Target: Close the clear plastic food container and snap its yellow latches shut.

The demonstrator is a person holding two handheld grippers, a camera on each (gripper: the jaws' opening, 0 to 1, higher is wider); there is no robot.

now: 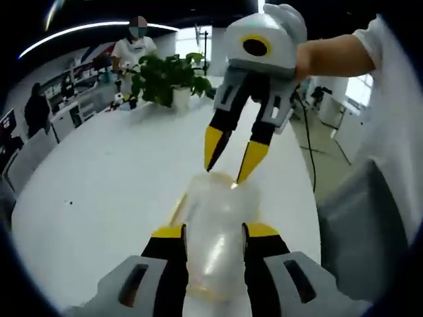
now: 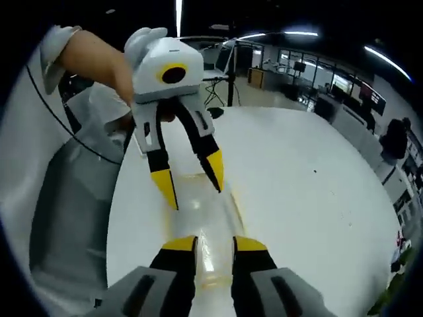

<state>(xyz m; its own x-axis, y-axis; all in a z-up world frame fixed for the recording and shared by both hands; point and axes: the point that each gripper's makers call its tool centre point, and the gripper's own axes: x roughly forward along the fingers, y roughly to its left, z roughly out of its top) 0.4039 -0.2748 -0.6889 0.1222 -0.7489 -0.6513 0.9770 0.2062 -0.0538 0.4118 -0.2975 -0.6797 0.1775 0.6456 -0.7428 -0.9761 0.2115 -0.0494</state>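
container: clear, glossy plastic, glinting
latch: yellow plastic
table: white, smooth, faint sheen
left gripper: grey plastic shell, yellow-tipped black jaws, matt

Both views look close along their own fingers from opposite ends, sharing the container between.

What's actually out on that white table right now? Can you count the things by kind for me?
Grippers: 2, the left gripper and the right gripper, at opposite ends of the container
Clear plastic food containers: 1
Potted plants: 1, at the table's far end
Total: 4
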